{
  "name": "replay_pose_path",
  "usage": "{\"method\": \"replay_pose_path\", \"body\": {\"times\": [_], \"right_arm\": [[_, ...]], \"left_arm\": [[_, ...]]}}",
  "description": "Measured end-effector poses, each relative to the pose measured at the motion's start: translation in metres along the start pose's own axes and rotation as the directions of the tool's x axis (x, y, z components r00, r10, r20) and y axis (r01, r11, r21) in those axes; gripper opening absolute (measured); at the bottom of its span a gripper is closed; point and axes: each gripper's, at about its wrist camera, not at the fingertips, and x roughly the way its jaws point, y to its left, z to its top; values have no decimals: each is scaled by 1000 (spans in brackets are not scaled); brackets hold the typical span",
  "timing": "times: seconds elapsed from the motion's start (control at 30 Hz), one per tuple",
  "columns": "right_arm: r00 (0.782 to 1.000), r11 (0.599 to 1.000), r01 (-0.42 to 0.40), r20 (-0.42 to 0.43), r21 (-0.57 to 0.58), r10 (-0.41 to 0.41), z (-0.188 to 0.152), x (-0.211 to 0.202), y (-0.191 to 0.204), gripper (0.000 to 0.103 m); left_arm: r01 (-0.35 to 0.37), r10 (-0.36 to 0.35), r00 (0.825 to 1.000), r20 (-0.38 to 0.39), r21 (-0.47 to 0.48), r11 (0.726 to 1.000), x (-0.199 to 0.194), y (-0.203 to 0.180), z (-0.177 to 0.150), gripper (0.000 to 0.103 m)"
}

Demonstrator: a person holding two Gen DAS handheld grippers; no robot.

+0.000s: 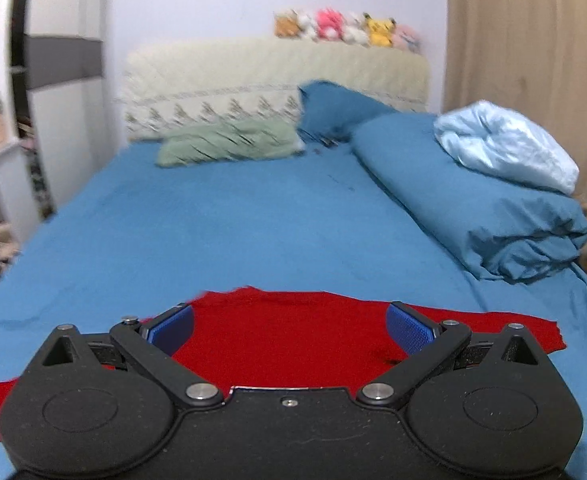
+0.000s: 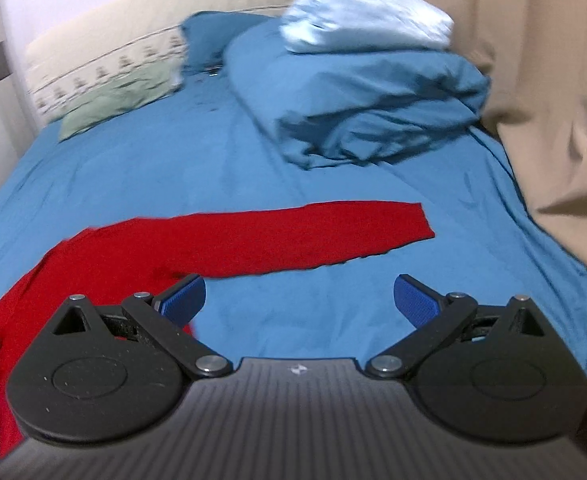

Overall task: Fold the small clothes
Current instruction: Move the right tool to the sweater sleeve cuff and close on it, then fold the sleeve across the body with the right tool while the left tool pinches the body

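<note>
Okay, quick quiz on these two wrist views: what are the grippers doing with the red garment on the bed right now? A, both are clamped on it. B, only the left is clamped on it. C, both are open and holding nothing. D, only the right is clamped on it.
C: the left gripper and right gripper both show fingers spread wide with nothing between them, and the red garment lies flat on the blue bed sheet.

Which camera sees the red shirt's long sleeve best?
The right wrist view. There the red shirt's sleeve lies stretched flat across the blue bed sheet, its cuff end plainly visible. The left wrist view shows mostly the shirt's body, partly hidden behind the open left gripper; only the sleeve's end peeks out.
</note>
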Motion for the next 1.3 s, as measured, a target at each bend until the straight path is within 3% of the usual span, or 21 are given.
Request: {"method": "replay_pose_path", "body": {"times": [0.13,0.3,0.4,0.57,0.77,0.93,1.1,1.2,1.3], "right_arm": [[998,997,42,32,66,-45,-8,62,-24,103],[996,983,58,51,174,-68,-16,136,-56,103],[995,974,76,53,216,-90,-22,178,-72,102],[988,967,131,51,219,-146,-34,239,-88,82],[984,946,124,85,300,-156,-41,270,-100,70],[979,926,154,76,343,-191,-27,281,-105,22],[978,934,144,98,328,-185,-5,275,-95,20],[980,967,7,190,256,-57,29,254,-59,20],[950,968,-198,273,155,151,65,230,-5,20]], "left_arm": [[53,-52,998,-42,25,998,82,-23,0,103],[137,-143,979,-146,-50,989,172,-41,-17,103],[126,-138,966,-217,-66,990,219,-50,-29,103],[76,-81,958,-275,-30,997,271,-50,-55,103],[40,-50,950,-309,-39,998,303,-37,-71,103],[36,-29,951,-309,16,999,314,-39,-72,103],[56,-58,946,-318,-18,998,307,-25,-58,103],[13,-7,967,-256,19,1000,283,-9,-44,103],[-38,41,984,-171,26,999,249,18,-28,103]]}}
